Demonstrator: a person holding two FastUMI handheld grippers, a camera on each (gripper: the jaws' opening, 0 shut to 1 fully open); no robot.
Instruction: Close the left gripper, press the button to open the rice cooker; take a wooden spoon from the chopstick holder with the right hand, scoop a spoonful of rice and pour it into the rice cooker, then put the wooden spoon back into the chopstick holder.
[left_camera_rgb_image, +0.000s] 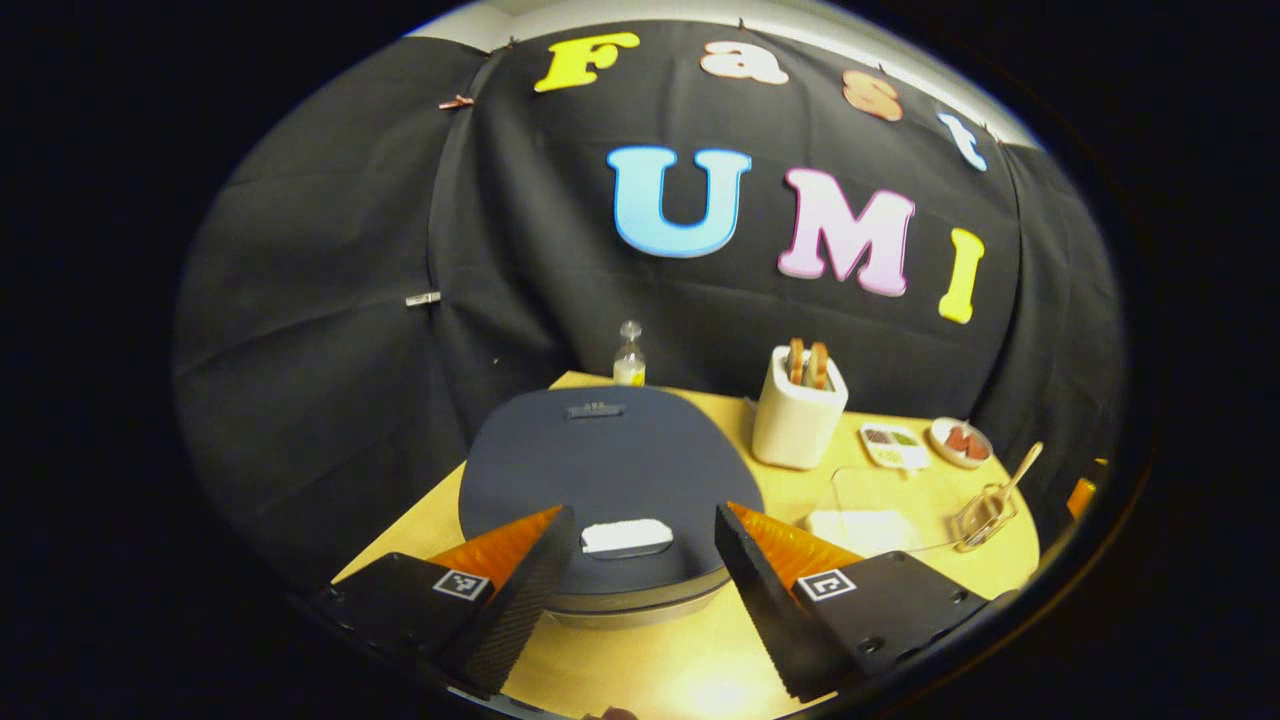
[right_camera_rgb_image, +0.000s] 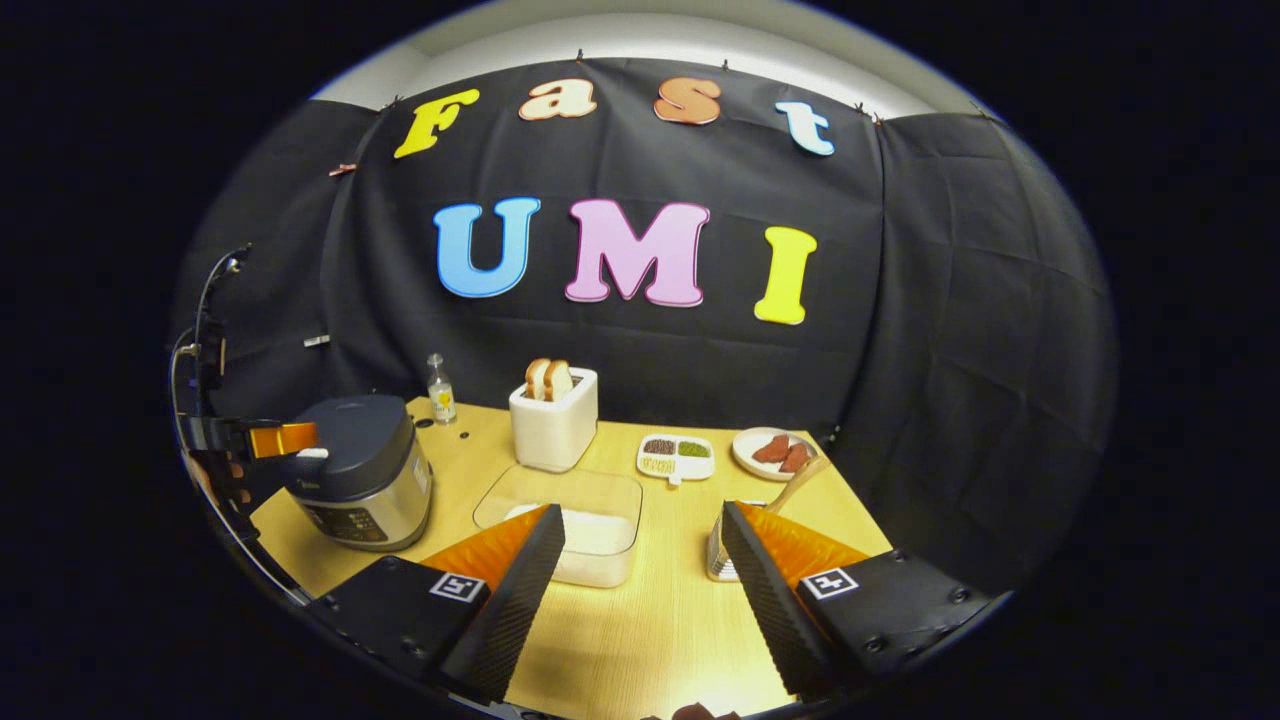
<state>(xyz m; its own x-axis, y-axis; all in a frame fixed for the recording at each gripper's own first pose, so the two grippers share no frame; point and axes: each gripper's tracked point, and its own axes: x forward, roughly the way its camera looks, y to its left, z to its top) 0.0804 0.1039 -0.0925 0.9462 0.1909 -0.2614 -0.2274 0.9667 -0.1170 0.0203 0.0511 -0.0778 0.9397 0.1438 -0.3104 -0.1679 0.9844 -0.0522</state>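
Left tongs (left_camera_rgb_image: 635, 560) spread wide, empty, hovering over cooker (left_camera_rgb_image: 610, 480) lid, button (left_camera_rgb_image: 627, 536) between fingers. Must close them first, then press straight down on button, centred, so lid pops. Right tongs (right_camera_rgb_image: 640, 560) also wide, empty, above counter (right_camera_rgb_image: 640, 640) near rice tub (right_camera_rgb_image: 570, 520). Spoon (right_camera_rgb_image: 795, 485) stands in wire holder (right_camera_rgb_image: 722, 555) just right of my right finger. Lid badge, cooker panel too small to read.

Open left claw (left_camera_rgb_image: 640, 560) over rice cooker (left_camera_rgb_image: 610, 470).
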